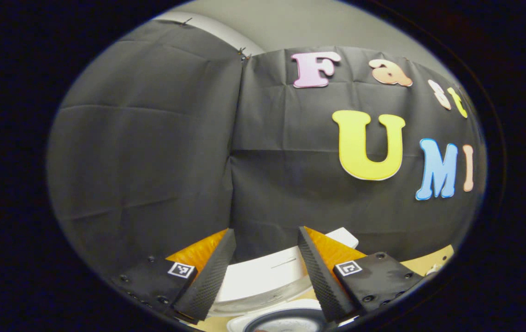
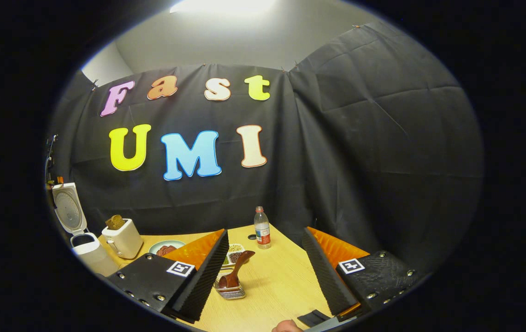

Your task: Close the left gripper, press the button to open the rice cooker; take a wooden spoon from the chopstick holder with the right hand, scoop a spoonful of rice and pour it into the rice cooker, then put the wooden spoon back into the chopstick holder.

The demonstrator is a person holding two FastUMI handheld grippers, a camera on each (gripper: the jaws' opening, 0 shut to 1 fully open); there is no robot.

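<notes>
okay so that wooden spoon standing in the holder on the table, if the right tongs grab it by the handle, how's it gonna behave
The wooden spoon looks rigid and slim, so it probably won't bend and should be light. It leans tilted in the small holder, so pulling sideways may tip or drag that holder; lifting along the handle seems safer. Its surface looks glossy, so it might slip or pivot between the right tongs, which stand open now.

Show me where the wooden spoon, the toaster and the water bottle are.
wooden spoon [image 2: 236, 269], right gripper view, on its handle.
toaster [image 2: 124, 240], right gripper view, on its side wall.
water bottle [image 2: 262, 229], right gripper view, on its body.
</notes>
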